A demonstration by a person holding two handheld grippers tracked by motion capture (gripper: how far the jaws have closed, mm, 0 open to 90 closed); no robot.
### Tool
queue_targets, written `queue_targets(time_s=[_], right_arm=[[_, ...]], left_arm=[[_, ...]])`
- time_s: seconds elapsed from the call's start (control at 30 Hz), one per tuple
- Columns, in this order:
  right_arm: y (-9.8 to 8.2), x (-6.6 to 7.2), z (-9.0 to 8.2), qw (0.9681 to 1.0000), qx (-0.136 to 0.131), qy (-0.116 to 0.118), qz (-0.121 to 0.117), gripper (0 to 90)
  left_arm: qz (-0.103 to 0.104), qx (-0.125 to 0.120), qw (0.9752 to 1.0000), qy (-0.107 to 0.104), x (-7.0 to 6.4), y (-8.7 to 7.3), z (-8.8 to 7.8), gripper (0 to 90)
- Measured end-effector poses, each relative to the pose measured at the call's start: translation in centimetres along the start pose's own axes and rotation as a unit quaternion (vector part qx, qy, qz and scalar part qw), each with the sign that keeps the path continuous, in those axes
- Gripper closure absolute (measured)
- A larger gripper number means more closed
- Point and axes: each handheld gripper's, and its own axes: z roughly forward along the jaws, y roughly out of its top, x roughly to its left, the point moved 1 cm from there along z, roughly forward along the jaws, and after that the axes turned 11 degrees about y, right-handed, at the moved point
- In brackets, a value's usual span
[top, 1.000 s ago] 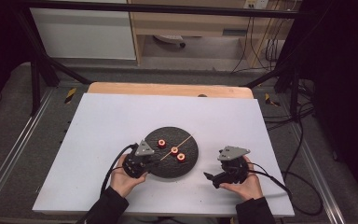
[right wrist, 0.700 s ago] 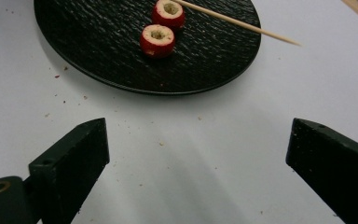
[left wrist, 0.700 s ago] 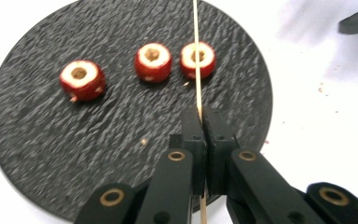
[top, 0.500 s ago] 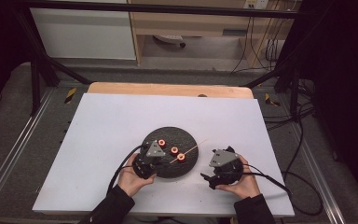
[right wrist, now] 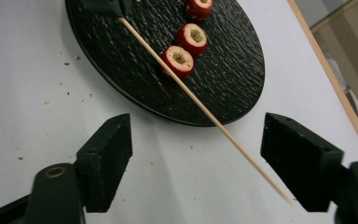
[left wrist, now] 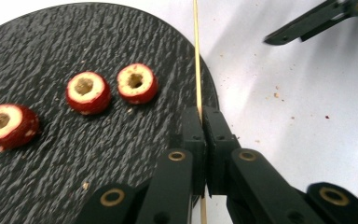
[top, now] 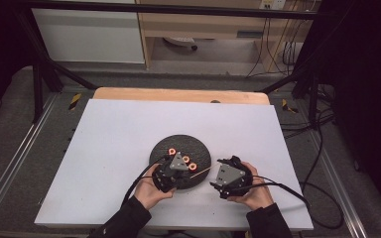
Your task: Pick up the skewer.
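Skewer handover
Your left claw (left wrist: 204, 135) pinches the skewer (right wrist: 205, 108); its free end points between your spread, closing right claw (right wrist: 196, 163).

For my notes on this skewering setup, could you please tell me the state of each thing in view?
Left tongs: shut on the skewer.
Right tongs: open, just been closing, skewer tip between the jaws, untouched.
Skewer: bare, tilted over the plate's edge.
Three fruit rings: cored, lying on the plate.
Plate: flat on the table.
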Motion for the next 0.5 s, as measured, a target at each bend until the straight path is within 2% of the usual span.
queue_targets(time_s=[0.17,0.23,0.33,0.43,0.5], right_arm=[[0.1,0.2,0.7,0.9986,0.008,0.004,-0.053,37.0],[0.0,0.2,0.9,0.9968,0.017,0.008,-0.077,40.6],[-0.1,0.3,1.1,0.9941,0.032,0.014,-0.103,45.7],[-0.3,0.2,1.2,0.9897,0.045,0.015,-0.135,53.1],[-0.3,0.2,1.2,0.9889,0.049,0.018,-0.139,55.3]], left_arm=[[0.015,0.004,0.9999,-0.002,-0.6,0.5,0.2,88.4],[0.025,0.007,0.9997,-0.005,-1.0,0.8,0.3,88.4],[0.029,0.009,0.9995,-0.008,-1.2,0.9,0.4,88.4],[0.035,0.012,0.9992,-0.013,-1.6,1.1,0.6,88.4],[0.037,0.012,0.9992,-0.013,-1.7,1.1,0.7,88.4]])
